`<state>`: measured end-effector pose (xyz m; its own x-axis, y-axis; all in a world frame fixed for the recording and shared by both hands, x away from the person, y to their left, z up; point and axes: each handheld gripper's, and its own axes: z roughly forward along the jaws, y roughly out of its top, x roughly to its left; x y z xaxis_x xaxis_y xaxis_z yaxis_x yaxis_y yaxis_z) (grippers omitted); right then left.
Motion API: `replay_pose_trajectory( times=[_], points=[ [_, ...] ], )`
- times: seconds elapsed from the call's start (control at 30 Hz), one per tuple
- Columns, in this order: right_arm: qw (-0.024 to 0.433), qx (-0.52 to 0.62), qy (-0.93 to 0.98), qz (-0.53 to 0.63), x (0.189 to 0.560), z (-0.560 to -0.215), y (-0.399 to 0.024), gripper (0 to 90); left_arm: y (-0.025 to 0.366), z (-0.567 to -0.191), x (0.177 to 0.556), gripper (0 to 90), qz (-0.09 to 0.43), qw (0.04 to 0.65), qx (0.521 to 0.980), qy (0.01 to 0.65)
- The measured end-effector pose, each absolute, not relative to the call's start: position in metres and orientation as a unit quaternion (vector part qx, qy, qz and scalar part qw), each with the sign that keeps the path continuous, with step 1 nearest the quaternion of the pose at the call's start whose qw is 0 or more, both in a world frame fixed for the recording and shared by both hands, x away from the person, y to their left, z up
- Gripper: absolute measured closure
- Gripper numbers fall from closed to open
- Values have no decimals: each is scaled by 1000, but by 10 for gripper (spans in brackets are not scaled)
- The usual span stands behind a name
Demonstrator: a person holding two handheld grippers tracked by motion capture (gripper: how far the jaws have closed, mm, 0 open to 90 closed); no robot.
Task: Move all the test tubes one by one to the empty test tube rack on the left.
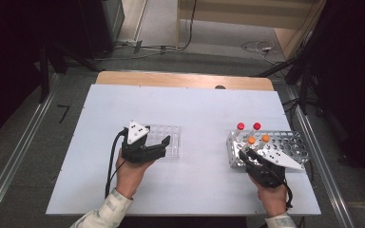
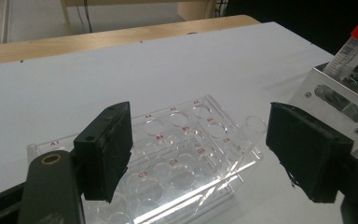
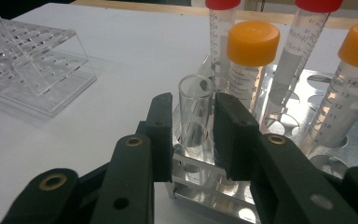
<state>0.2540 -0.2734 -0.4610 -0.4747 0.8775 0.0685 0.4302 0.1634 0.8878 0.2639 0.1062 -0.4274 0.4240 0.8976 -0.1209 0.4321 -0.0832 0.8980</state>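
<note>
Two grippers: my right gripper clasps an uncapped tube in the metal rack's near-left corner; I'd lift straight; left gripper gapes wide over the clear rack.

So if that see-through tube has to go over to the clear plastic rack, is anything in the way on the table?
Nothing visible. The right gripper is shut on the open glass tube in the metal rack; bare white table lies between it and the clear rack.
</note>
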Motion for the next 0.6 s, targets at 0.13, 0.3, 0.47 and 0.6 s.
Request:
replay_pose_trajectory(
  times=[0.13,0.3,0.47,0.6],
  points=[
    [240,451,726,461,255,-463,-273,677,106,-428,264,232,242,478,695,479],
    [241,452,727,458,257,-463,-272,695,105,-428,264,232,242,477,696,478],
    [241,453,727,456,258,-464,-271,713,104,-429,264,232,242,476,698,477],
    [242,452,729,453,258,-463,-271,724,104,-429,264,232,242,476,699,476]
  ],
)
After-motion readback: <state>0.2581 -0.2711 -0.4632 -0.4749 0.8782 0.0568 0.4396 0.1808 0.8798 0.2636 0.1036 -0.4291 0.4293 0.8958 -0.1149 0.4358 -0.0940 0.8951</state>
